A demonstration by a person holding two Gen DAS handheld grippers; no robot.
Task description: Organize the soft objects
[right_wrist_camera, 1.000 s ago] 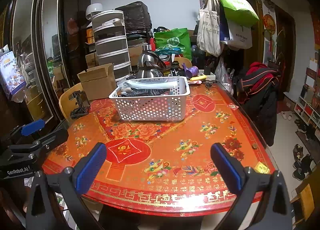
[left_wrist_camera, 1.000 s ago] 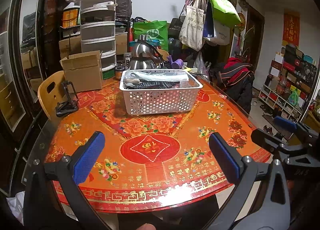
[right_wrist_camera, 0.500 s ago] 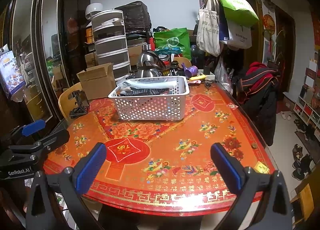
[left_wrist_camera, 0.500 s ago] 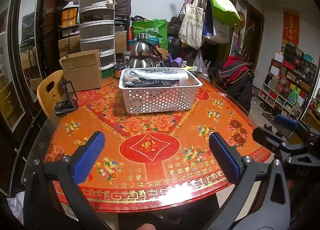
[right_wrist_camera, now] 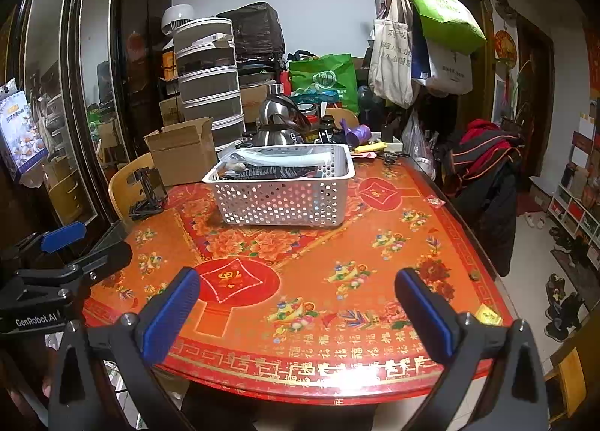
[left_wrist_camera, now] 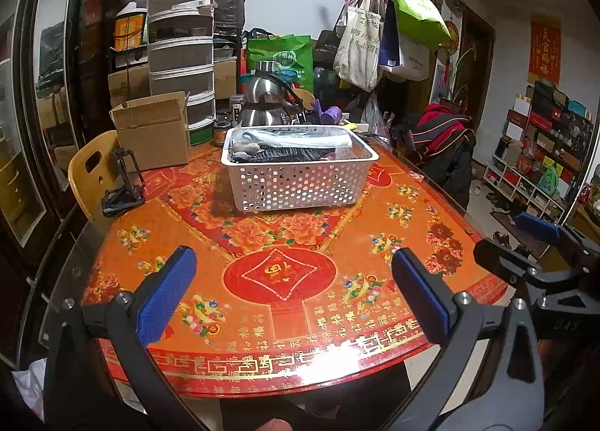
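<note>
A white perforated basket (left_wrist_camera: 300,183) stands at the far middle of the red and orange table (left_wrist_camera: 281,277); it also shows in the right wrist view (right_wrist_camera: 285,198). It holds dark folded cloth (left_wrist_camera: 296,158) and a clear plastic-wrapped bundle (left_wrist_camera: 292,138). My left gripper (left_wrist_camera: 292,288) is open and empty, above the table's near edge, well short of the basket. My right gripper (right_wrist_camera: 296,303) is open and empty, also above the near edge. Each gripper shows at the side of the other's view.
A cardboard box (left_wrist_camera: 153,131) and a black folding stand (left_wrist_camera: 123,187) sit at the table's left. A steel kettle (left_wrist_camera: 266,101) and stacked drawers (left_wrist_camera: 182,56) are behind the basket. A wooden chair (left_wrist_camera: 90,176) stands left; a coat-covered chair (right_wrist_camera: 483,176) stands right.
Both views have shifted very slightly; the basket sits a touch higher and left in frame. Both grippers stay open and empty.
</note>
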